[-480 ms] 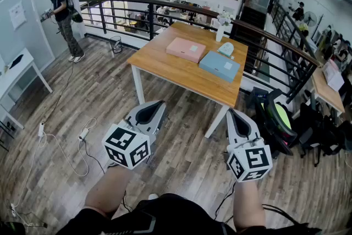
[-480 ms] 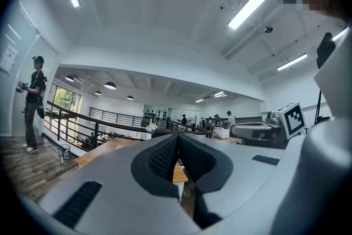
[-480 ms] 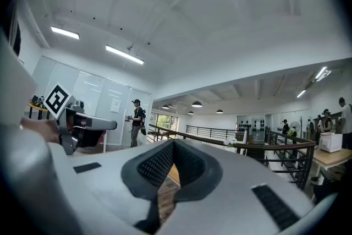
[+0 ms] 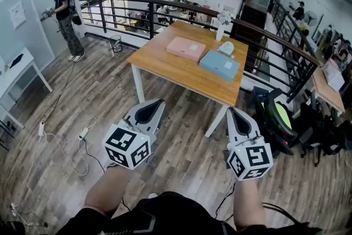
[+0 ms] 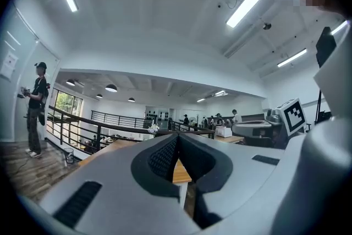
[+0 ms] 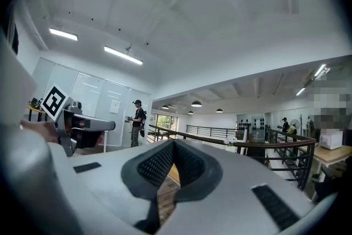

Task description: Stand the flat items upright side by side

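A pink flat box [image 4: 186, 48] and a blue flat box [image 4: 219, 65] lie flat side by side on a wooden table [image 4: 165, 66] some way ahead in the head view. My left gripper [image 4: 158, 103] is held level over the floor, short of the table, shut with nothing in it. My right gripper [image 4: 233, 113] is beside it, also shut and empty. In the left gripper view the left gripper [image 5: 177, 138] has its jaws closed tip to tip, with the tabletop [image 5: 113, 146] beyond. In the right gripper view the right gripper [image 6: 174, 143] is likewise closed.
A small teal object [image 4: 226, 49] and a white vase with flowers [image 4: 220, 30] stand at the table's far side. A black railing [image 4: 165, 14] runs behind it. A person [image 4: 63, 14] stands far left. Cables [image 4: 60, 146] trail on the wooden floor; a black chair [image 4: 278, 121] sits right.
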{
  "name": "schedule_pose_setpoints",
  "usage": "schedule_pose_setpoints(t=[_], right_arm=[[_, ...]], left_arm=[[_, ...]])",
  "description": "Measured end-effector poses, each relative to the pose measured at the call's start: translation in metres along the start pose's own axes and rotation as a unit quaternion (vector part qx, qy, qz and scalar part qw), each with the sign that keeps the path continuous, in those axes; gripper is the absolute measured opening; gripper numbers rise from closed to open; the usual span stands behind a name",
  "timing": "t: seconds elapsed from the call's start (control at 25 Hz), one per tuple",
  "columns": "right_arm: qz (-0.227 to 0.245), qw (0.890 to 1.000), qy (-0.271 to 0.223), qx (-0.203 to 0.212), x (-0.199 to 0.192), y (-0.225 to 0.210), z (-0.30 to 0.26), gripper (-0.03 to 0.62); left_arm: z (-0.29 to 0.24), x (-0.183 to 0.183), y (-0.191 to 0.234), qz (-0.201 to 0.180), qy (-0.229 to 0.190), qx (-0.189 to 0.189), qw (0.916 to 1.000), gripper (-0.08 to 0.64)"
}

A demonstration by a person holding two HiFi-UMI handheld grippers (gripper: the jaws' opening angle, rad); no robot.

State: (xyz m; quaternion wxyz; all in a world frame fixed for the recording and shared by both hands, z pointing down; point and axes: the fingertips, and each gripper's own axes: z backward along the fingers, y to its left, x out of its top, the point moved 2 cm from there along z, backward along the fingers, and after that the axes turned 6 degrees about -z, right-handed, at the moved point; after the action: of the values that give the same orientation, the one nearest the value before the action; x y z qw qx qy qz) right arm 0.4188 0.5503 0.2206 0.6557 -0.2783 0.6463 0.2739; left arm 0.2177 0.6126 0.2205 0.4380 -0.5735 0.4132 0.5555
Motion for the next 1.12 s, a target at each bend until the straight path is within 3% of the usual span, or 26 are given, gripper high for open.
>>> schedule_pose_setpoints(t=[0.2, 0.52, 0.64, 0.8, 0.92, 1.12], right_arm=[[0.015, 1.000, 0.005, 0.021, -0.003, 0.009, -0.004, 0.015], [0.015, 1.000, -0.002, 0.013, 0.001, 0.011, -0.003, 0.017], [0.016, 1.000, -0.001, 0.021, 0.002, 0.013, -0.003, 0.123], [0.001, 1.000, -0.002, 0.022, 0.001, 0.016, -0.005, 0.144], [-0.004, 1.000, 0.002, 0.018, -0.002, 0.018, -0.006, 0.192], [-0.009, 1.000, -0.006, 0.019, 0.000, 0.026, -0.010, 0.256]], left_arm=[[0.000, -0.003, 0.004, -0.004, 0.005, 0.002, 1.0000, 0.029], [0.006, 0.001, 0.007, -0.019, 0.004, 0.011, 0.9998, 0.029], [0.009, 0.002, 0.011, -0.018, 0.001, 0.016, 0.9997, 0.029], [0.011, -0.001, 0.014, -0.029, 0.005, 0.020, 0.9994, 0.035], [0.013, -0.002, 0.017, -0.028, 0.003, 0.012, 0.9995, 0.154], [0.019, -0.004, 0.022, -0.025, 0.000, 0.002, 0.9997, 0.231]])
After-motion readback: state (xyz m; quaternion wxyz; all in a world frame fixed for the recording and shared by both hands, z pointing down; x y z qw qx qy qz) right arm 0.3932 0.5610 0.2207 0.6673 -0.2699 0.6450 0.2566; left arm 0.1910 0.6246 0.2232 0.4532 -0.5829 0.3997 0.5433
